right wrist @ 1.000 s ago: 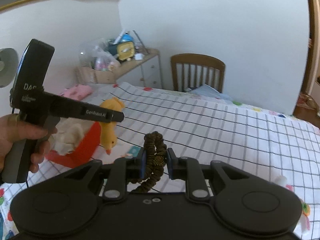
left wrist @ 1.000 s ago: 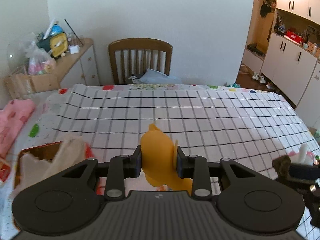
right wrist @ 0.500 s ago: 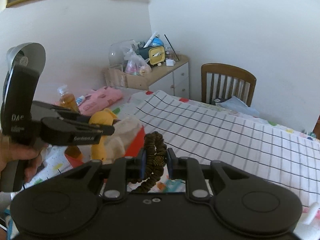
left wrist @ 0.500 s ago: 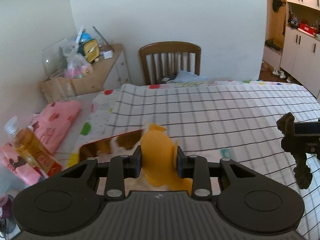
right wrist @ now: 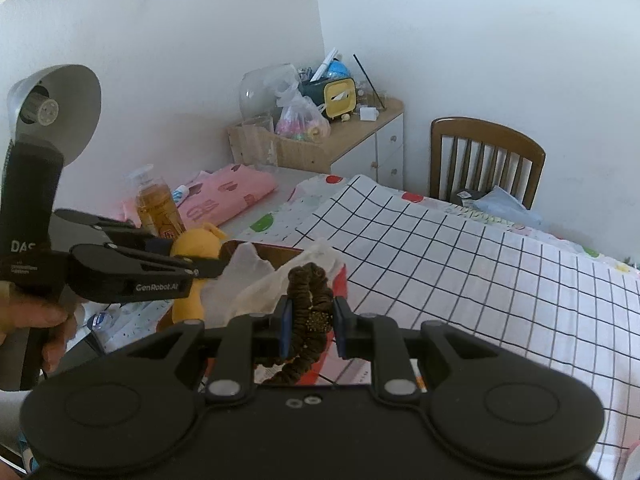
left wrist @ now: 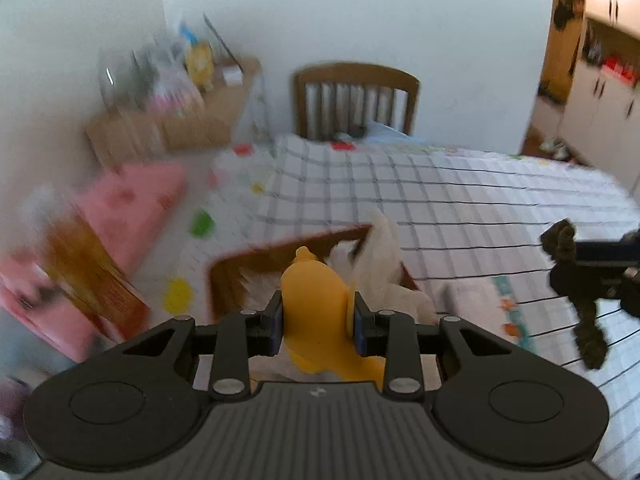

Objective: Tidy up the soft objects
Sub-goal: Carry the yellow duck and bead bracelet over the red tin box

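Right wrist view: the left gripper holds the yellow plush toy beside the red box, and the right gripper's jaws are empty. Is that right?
Not quite. The right gripper is not empty: its jaws are shut on a dark brown scrunchie, plain in the right wrist view. The rest stands: the left gripper holds the yellow plush toy beside the red box.

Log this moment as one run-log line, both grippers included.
left gripper: shut on yellow plush toy | right gripper: shut on dark scrunchie | red box: holds white cloth
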Demonstrator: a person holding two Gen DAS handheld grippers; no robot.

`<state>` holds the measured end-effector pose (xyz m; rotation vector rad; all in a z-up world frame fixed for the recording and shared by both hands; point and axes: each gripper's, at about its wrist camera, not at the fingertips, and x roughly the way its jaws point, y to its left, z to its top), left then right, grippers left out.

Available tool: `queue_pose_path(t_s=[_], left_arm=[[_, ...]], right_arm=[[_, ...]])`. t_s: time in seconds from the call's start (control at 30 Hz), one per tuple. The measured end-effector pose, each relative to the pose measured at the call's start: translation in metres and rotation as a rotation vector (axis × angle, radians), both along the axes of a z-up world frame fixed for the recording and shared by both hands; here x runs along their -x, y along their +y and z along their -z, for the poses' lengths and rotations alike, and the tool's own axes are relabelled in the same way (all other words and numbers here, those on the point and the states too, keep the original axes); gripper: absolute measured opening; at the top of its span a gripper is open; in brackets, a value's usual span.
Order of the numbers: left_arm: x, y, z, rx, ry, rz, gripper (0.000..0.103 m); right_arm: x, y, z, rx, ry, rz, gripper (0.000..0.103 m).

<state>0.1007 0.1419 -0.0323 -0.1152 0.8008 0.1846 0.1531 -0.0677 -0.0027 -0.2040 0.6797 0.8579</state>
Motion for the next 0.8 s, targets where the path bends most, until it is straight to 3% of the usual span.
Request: queue_pose_path(t_s=[0.07,0.1,0.27,0.37,0.6,0.8], left_arm=[[-0.003,0.013,0.014,0.117,0.014,0.01,0.032],[-0.005,0.016,0.022,0.139,0.025,0.01,0.032],[-0.011,0.019,0.041,0.1,0.057,0.017,0.032],[-0.016,0.022,0.045,0.028,0.066,0.028,0.032],[-0.022,0.034,0.06,0.024,0.089,0.035,0.033],[-0.026,0.03,0.064,-0.065,0.1,0.044,0.033]], right_arm=[[-0.001,0.007,0.003,-0.004,0.023,0.002,0.02],[-0.003,0.01,0.005,-0.009,0.043,0.003,0.02],[-0.011,0.027,0.02,0.011,0.104,0.024,0.02],[-0.014,0.037,0.028,0.014,0.133,0.031,0.02],[-0.016,0.059,0.036,0.032,0.148,0.017,0.02],[-0.021,0.075,0.045,0.06,0.163,0.015,0.02]])
